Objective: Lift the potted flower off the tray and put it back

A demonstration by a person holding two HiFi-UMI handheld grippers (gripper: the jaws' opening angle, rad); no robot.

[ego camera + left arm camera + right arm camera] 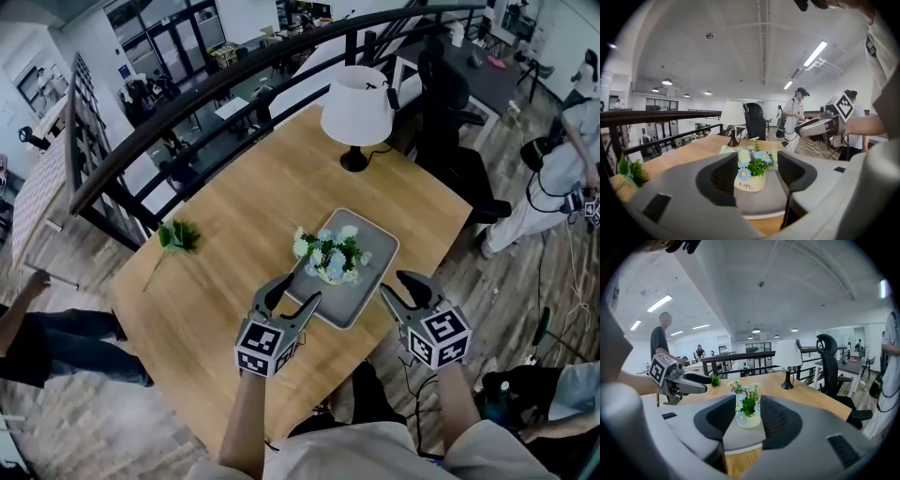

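Note:
The potted flower (330, 255), a small cream pot with blue and white blooms, stands on the grey tray (377, 246) on the wooden table (234, 206). My left gripper (295, 291) hovers open at the tray's near left edge. My right gripper (397, 285) is open at the tray's near right corner. In the left gripper view the pot (749, 182) shows ahead through the gap of the open left gripper (757, 165), apart from the pads, with the right gripper (819, 125) beyond. In the right gripper view the pot (748, 418) stands beyond the open right gripper (747, 412).
A white-shaded lamp (356, 108) stands at the table's far side. A loose green sprig (178, 236) lies at the table's left. A black railing (234, 84) runs behind the table and an office chair (450, 103) sits at the right. People stand around.

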